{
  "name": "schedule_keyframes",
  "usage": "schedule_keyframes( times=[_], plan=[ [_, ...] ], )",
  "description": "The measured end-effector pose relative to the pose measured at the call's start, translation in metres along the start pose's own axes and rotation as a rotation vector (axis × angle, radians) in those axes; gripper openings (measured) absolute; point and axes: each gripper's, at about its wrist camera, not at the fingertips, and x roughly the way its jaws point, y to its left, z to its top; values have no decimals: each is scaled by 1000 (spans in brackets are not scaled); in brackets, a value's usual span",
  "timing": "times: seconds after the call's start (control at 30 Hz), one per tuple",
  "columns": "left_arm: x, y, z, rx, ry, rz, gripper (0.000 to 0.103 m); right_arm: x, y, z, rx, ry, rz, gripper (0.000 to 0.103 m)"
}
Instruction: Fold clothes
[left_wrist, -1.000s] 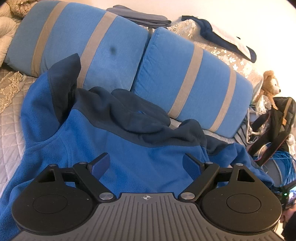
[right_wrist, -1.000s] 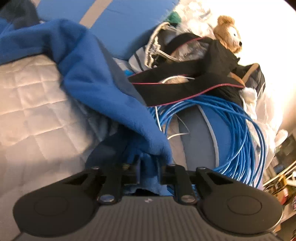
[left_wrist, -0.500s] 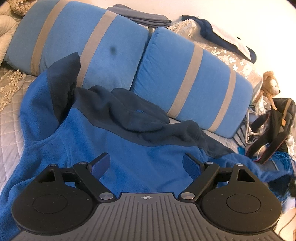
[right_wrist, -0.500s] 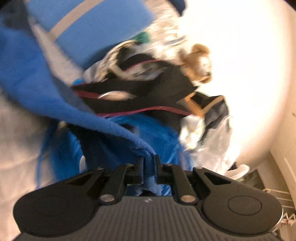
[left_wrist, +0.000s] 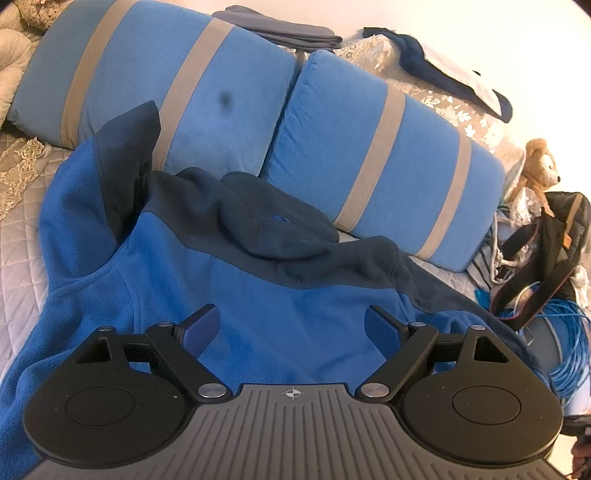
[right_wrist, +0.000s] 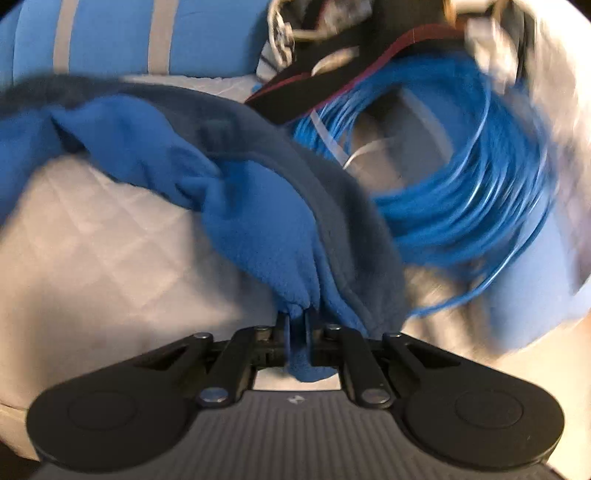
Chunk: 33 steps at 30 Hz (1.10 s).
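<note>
A blue fleece jacket (left_wrist: 229, 295) with navy shoulders and hood lies spread on the quilted bed cover, its hood toward two blue cushions. My left gripper (left_wrist: 291, 325) hovers open just over the jacket's body, with nothing between its fingers. In the right wrist view my right gripper (right_wrist: 295, 317) is shut on the end of the jacket's sleeve (right_wrist: 258, 229), which stretches away to the upper left. A fold of the sleeve's cuff hangs down behind the pads.
Two blue cushions with tan stripes (left_wrist: 369, 147) back the bed. A coil of blue cable (right_wrist: 461, 177), a black bag (left_wrist: 546, 254) and a teddy bear (left_wrist: 543, 166) crowd the right side. Folded grey cloth (left_wrist: 280, 29) tops the cushions. White quilt (right_wrist: 92, 258) lies under the sleeve.
My right gripper has swung sideways and rolled, pulling the sleeve out toward the cable coil. In the left wrist view the sleeve now lies stretched out to the right. My left gripper stayed still.
</note>
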Motion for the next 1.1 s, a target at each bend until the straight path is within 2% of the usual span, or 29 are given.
schedule_keyframes(
  times=[0.1, 0.13, 0.2, 0.27, 0.3, 0.33, 0.37, 0.47, 0.6, 0.77, 0.93, 1.03, 1.1],
  plan=[
    [0, 0, 0, -2, 1, 2, 86, 1, -15, -4, 100, 32, 105, 8],
    [1, 0, 0, -2, 1, 3, 86, 0, -19, -5, 124, 23, 116, 9],
    [0, 0, 0, -4, 2, 3, 86, -5, -24, -9, 156, -6, 118, 22],
    [1, 0, 0, -5, 1, 3, 86, -13, -25, -14, 162, -45, 99, 52],
    [1, 0, 0, -6, 1, 4, 86, -17, -23, -16, 151, -66, 92, 59],
    [0, 0, -1, -6, 1, 4, 86, -21, -21, -18, 140, -86, 86, 71],
    [0, 0, -1, -6, 1, 4, 86, -26, -17, -22, 124, -105, 79, 79],
    [0, 0, -1, -6, 2, 5, 86, -38, -12, -31, 115, -133, 88, 81],
    [0, -1, -1, -9, 1, 4, 86, -45, -21, -47, 229, -153, 137, 81],
    [0, -1, -1, -11, 2, 8, 86, -31, -50, -77, 638, -186, 320, 80],
    [0, -2, -1, -6, 1, 13, 86, -8, -70, -117, 1119, -262, 473, 76],
    [0, -2, -1, -2, 2, 15, 86, 10, -69, -135, 1326, -283, 537, 65],
    [1, -2, -2, -2, 5, 18, 86, 20, -64, -144, 1440, -306, 571, 63]
  ],
)
